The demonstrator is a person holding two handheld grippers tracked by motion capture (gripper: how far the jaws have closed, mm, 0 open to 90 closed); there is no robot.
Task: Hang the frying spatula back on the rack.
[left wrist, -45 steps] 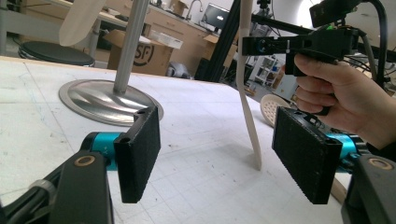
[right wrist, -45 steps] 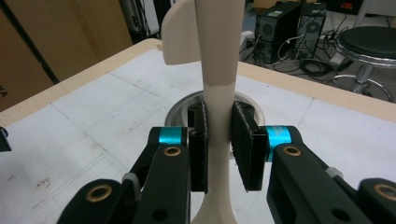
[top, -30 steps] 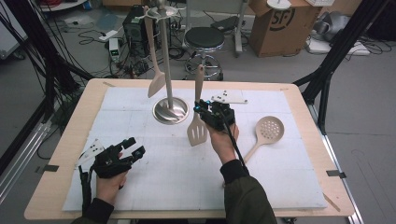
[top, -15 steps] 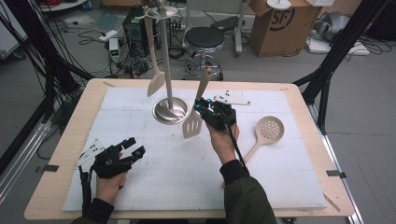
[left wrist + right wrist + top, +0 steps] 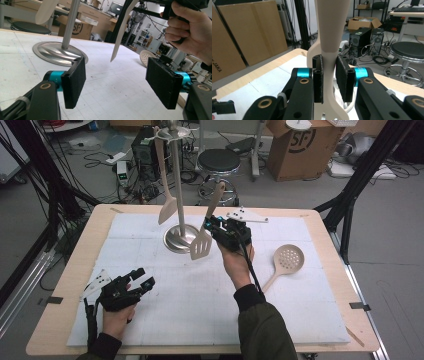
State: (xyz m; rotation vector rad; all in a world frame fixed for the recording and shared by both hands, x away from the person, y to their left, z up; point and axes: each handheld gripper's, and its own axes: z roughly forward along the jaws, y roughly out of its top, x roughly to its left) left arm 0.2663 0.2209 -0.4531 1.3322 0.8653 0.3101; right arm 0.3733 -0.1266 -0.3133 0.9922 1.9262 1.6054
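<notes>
Utensils are numbering three: one spatula [image 5: 202,245] the right claw [image 5: 216,226] is pinching, one hanging spatula [image 5: 167,210], one skimmer [image 5: 287,259] lying on the white-matted table [image 5: 320,320]; the left claw [image 5: 145,279] is spread in a cluttered workshop.

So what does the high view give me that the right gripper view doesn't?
High view alone: the skimmer spoon lying flat on the white mat, the left gripper open and resting low on the mat, the stand's round steel base, and a spatula hanging from the stand. Right gripper view alone: both pads pressed flat against the handle, close up. Both share: the slotted turner clamped in the right gripper, and the round black stool behind the table.
</notes>
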